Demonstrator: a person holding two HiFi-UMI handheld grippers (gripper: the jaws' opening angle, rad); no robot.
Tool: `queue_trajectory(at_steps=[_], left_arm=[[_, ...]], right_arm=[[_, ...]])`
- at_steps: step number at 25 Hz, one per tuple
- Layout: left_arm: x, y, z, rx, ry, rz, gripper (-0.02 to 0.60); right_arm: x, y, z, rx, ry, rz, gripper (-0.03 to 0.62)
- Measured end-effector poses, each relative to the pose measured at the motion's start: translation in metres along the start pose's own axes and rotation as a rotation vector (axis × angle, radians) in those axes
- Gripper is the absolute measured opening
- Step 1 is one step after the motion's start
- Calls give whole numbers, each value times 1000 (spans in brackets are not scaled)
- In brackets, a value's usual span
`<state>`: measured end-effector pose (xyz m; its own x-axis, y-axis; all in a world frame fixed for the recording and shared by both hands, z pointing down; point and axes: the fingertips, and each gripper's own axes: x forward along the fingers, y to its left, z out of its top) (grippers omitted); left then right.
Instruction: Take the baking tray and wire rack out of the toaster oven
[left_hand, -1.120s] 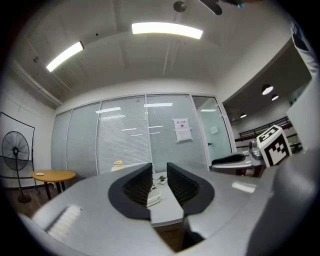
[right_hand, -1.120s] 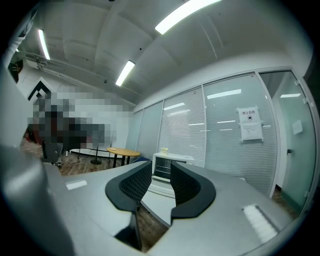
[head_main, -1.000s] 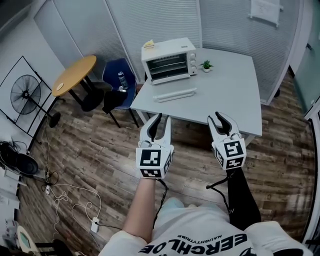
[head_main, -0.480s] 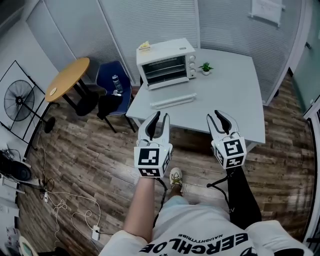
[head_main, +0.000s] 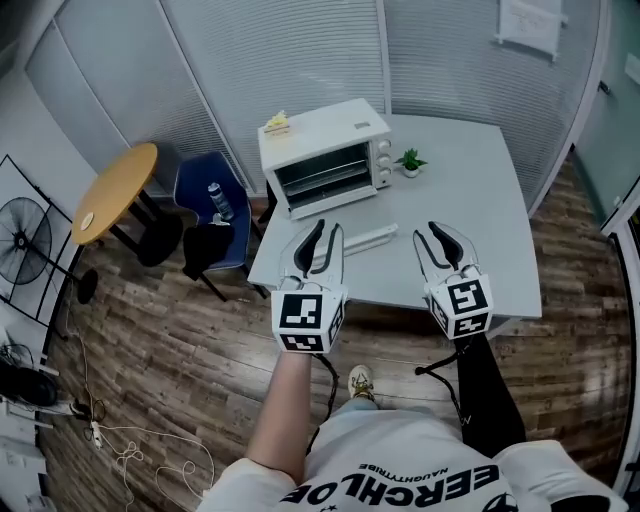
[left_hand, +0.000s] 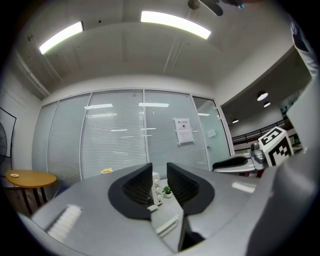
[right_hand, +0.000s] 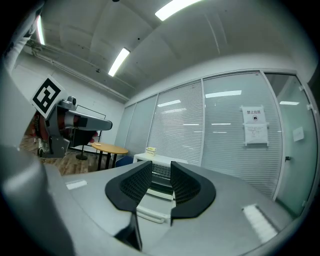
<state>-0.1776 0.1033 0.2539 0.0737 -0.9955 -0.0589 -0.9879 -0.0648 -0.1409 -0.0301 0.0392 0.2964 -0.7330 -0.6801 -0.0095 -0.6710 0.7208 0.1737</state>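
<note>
The toaster oven (head_main: 322, 155) stands on the table (head_main: 480, 240), ahead of the left gripper (head_main: 326, 232) and apart from it. A white bar (head_main: 372, 238) lies between that gripper and the right gripper (head_main: 432, 235). Both grippers' jaws are slightly apart and empty.
</note>
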Motion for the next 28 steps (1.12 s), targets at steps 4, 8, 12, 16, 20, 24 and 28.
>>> queue_trajectory(at_steps=[4,8,12,16,20,24,28], left_arm=[[46,30,-1,-7,-11,-39,92],[84,54,-7,-8,-14,-71,92],[112,73,-17,-14,-8,-96,92],[138,87,-22,-19,-11,-120,92],[161,101,-29,-40,-6,-139,103],[178,110,-34,-41,-4,-143,103],[188,107,-39,-46,-2,-154,103]], right_arm=[[48,-11,2,-11,13,-21,97],[88,-20,1,-13,20,-44,97],[120,-24,-4,-16,29,-54,97],[147,-29,-14,-14,44,-58,97],[171,-33,-14,-17,42,-64,97],[187,-39,-15,-15,43,-66,97],[192,-46,-21,-10,47,-70,97]])
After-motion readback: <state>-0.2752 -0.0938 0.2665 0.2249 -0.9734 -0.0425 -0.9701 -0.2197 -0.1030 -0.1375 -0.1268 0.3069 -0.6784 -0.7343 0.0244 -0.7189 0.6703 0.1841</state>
